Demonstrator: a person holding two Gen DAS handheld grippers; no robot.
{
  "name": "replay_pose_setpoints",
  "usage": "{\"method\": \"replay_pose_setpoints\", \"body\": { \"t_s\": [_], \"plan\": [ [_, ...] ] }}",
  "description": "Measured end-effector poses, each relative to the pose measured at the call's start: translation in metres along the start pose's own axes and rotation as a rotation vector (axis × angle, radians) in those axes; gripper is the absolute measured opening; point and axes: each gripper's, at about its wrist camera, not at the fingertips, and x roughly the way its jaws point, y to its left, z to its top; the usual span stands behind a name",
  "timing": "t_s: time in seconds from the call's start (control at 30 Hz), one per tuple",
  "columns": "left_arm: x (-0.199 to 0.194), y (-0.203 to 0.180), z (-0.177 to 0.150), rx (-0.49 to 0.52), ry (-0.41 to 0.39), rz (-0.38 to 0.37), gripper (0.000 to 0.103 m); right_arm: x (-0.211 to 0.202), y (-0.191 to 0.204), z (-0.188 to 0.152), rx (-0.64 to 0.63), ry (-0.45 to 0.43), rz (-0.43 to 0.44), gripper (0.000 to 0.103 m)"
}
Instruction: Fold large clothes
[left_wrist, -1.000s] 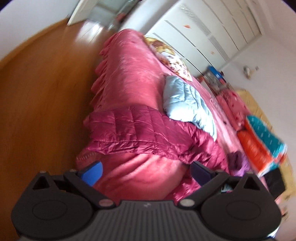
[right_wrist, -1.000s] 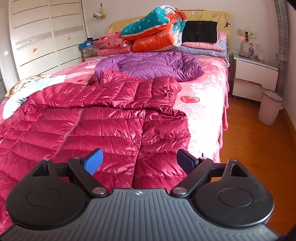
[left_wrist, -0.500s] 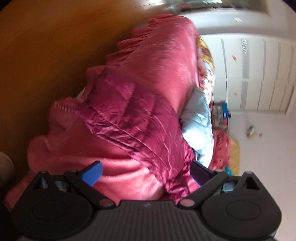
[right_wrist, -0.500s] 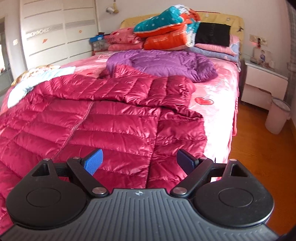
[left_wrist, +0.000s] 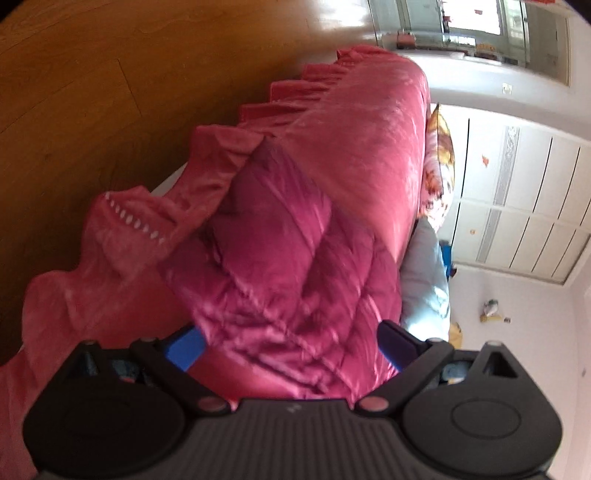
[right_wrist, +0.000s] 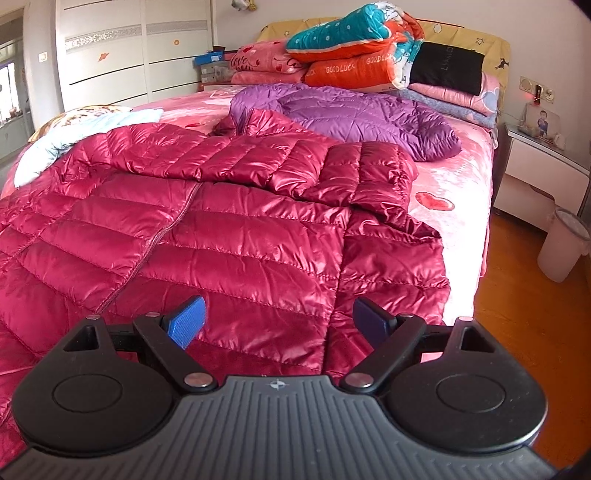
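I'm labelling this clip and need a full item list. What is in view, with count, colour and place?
down jacket: 1, crimson, spread flat across the foot of the bed
down jacket: 1, purple, behind the crimson one
garment: 1, pale blue, left edge of the bed
bedspread: 1, pink with hearts, covering the bed
folded quilts: a stack, teal, orange and pink, at the headboard
black item: 1, on the pillows at right
wardrobe: 1, white, left wall
nightstand: 1, white, right of the bed
waste bin: 1, pale, on the wooden floor
left gripper: 1, black with blue pads, open over the crimson jacket's edge
right gripper: 1, same, open above the jacket hem
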Motion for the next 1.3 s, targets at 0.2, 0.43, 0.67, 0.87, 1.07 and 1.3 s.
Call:
{"method": "replay_pose_setpoints", "body": {
  "t_s": [0.2, 0.43, 0.67, 0.87, 1.07, 1.3],
  "plan": [
    [0.004, -0.012, 0.008, 0.051, -0.043, 0.014, 0.073, 0.0, 0.006, 0.004, -0.041, -0.035, -0.012, 0.103],
    [0.005, -0.028, 0.011, 0.144, -0.074, 0.009, 0.035, 0.006, 0.003, 0.01, -0.014, -0.056, -0.011, 0.103],
    [-0.005, -0.073, 0.004, 0.278, -0.095, -0.053, 0.018, 0.008, -0.008, 0.016, 0.054, -0.105, -0.023, 0.103],
    [-0.018, -0.143, -0.024, 0.432, -0.086, -0.181, 0.017, 0.017, -0.031, 0.021, 0.169, -0.128, -0.041, 0.103],
    [-0.023, -0.206, -0.079, 0.602, -0.031, -0.283, 0.017, 0.02, -0.064, 0.026, 0.315, -0.164, -0.074, 0.103],
    [-0.015, -0.251, -0.171, 0.799, 0.105, -0.358, 0.017, 0.024, -0.11, 0.023, 0.556, -0.176, -0.072, 0.103]
  ]
}}
